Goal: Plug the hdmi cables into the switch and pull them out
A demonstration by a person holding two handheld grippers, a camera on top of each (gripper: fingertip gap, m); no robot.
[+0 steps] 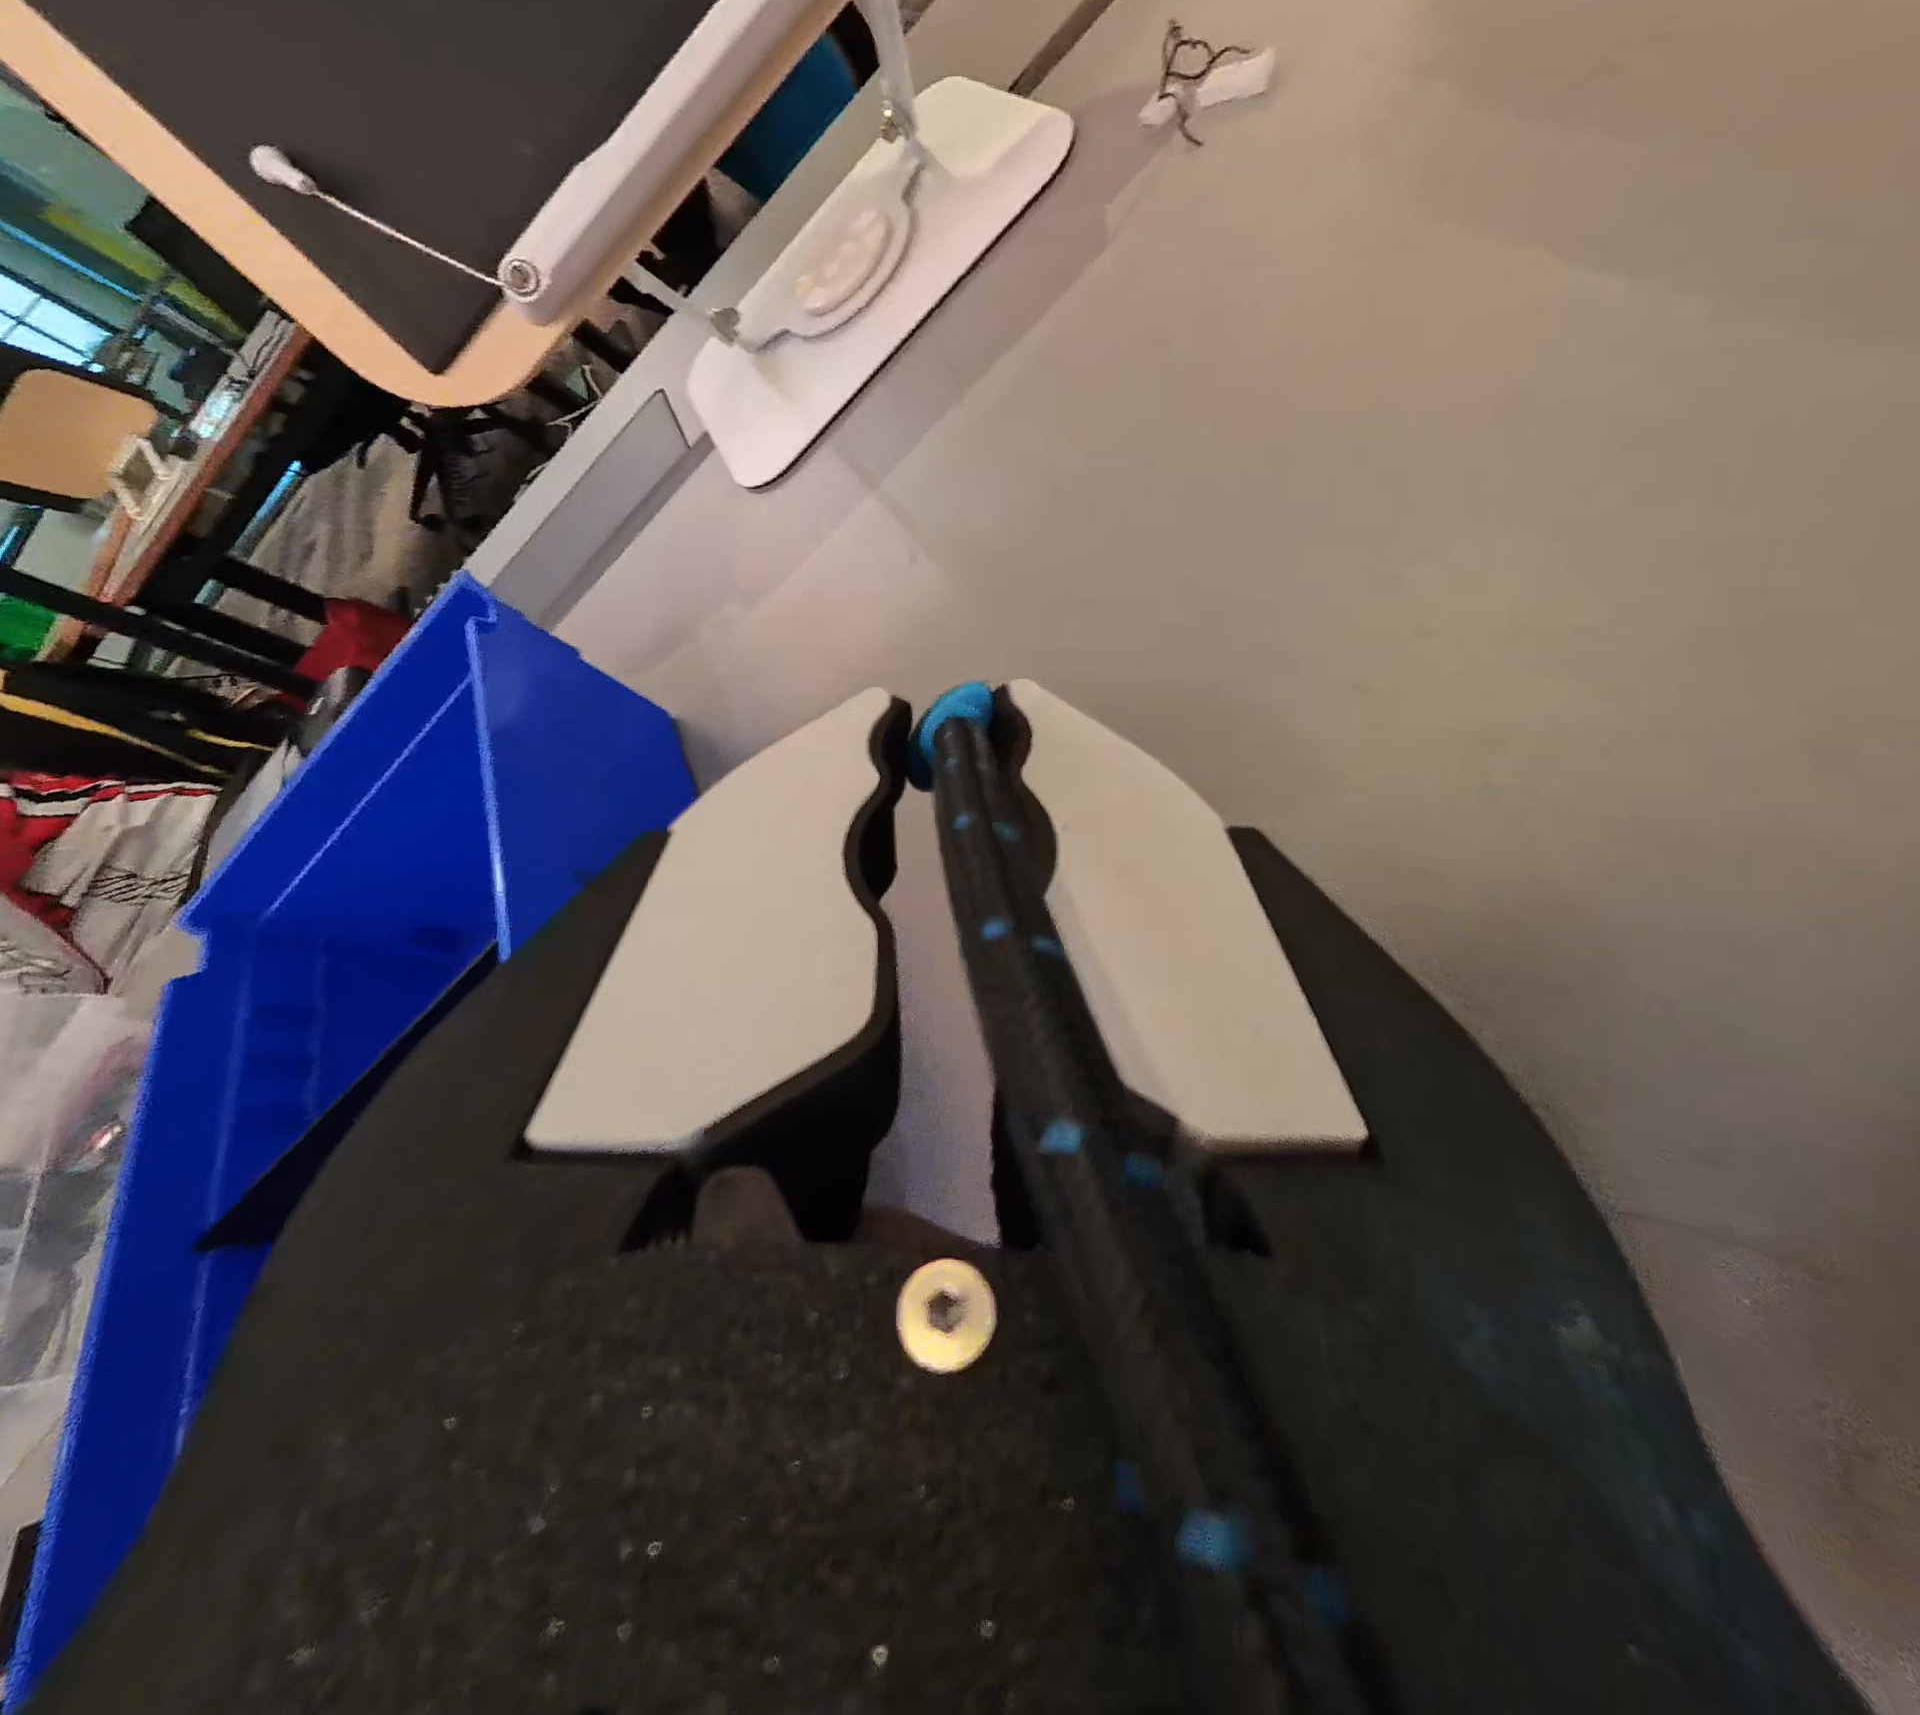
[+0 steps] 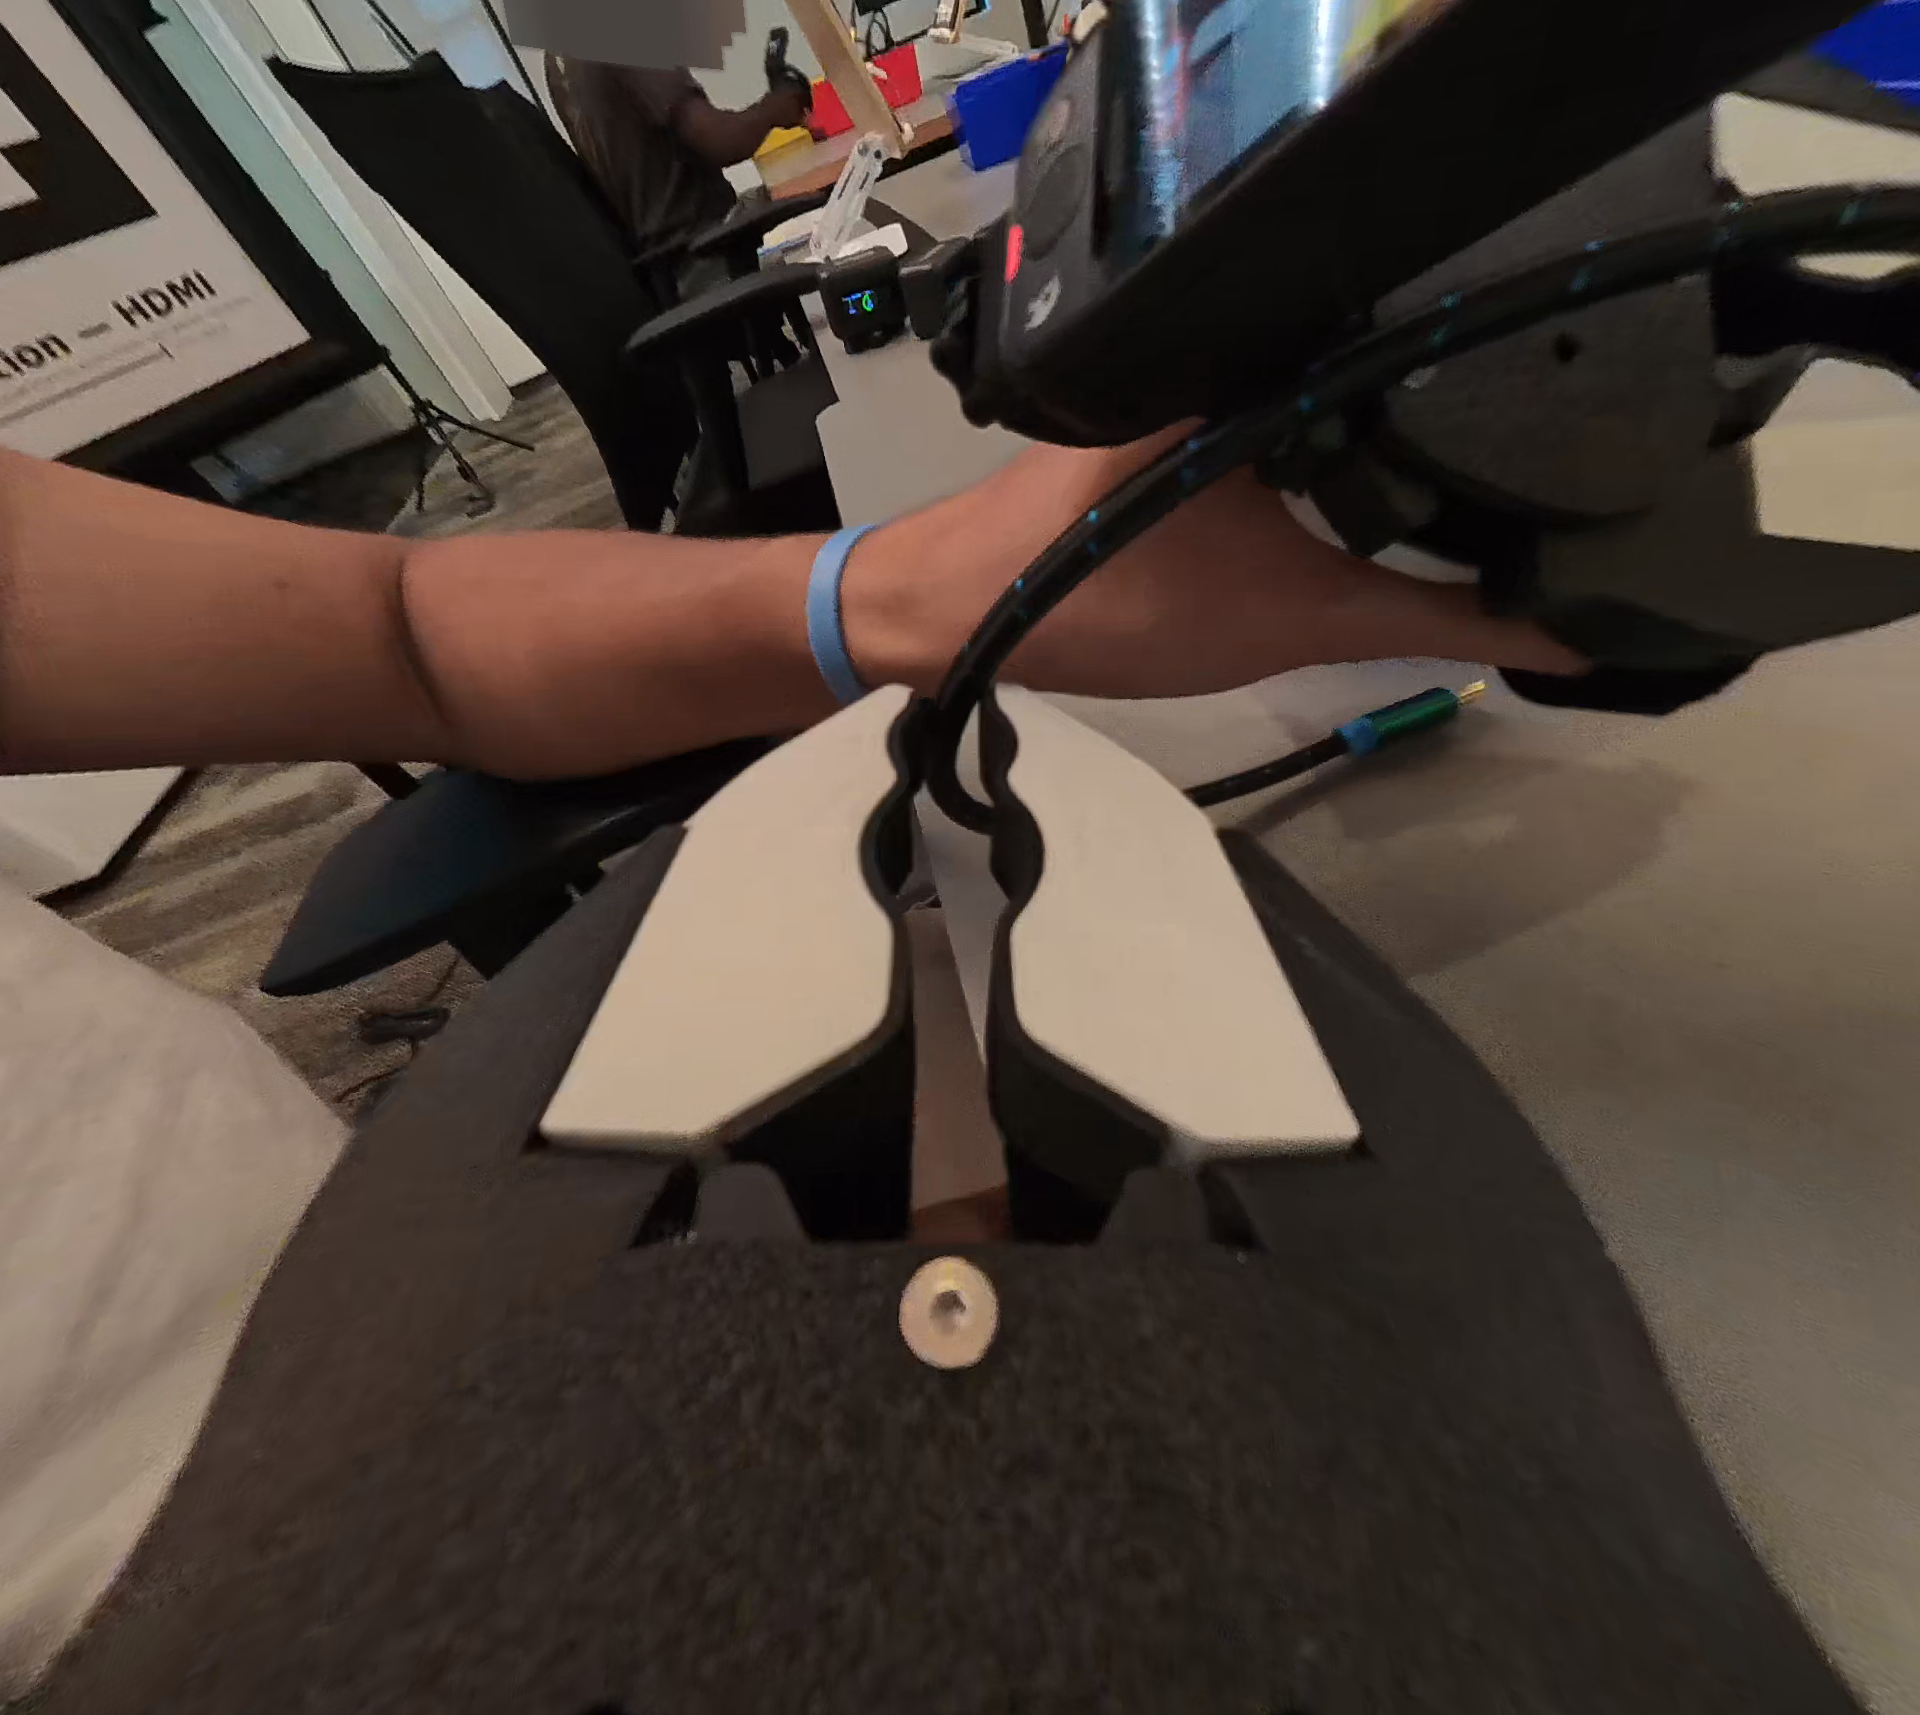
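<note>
While each hand-held gripper (image 1: pixel 961 720) (image 2: pixel 951 756) pinches braided cable (image 1: pixel 997 927), blue bin (image 1: pixel 416 834) close left.

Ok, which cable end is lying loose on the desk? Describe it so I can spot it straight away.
In the right wrist view, start from the grey desk beyond the right tool. Below the person's hand lies a free connector. It has a green metallic body, a blue collar and a gold tip, and unlike the braided cable pinched in the tools, nothing holds it.

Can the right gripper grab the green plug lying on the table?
Probably not yet. The right gripper is already shut on a black braided cable, so its fingers are busy, though the green metal plug lies uncovered on the grey table.
</note>
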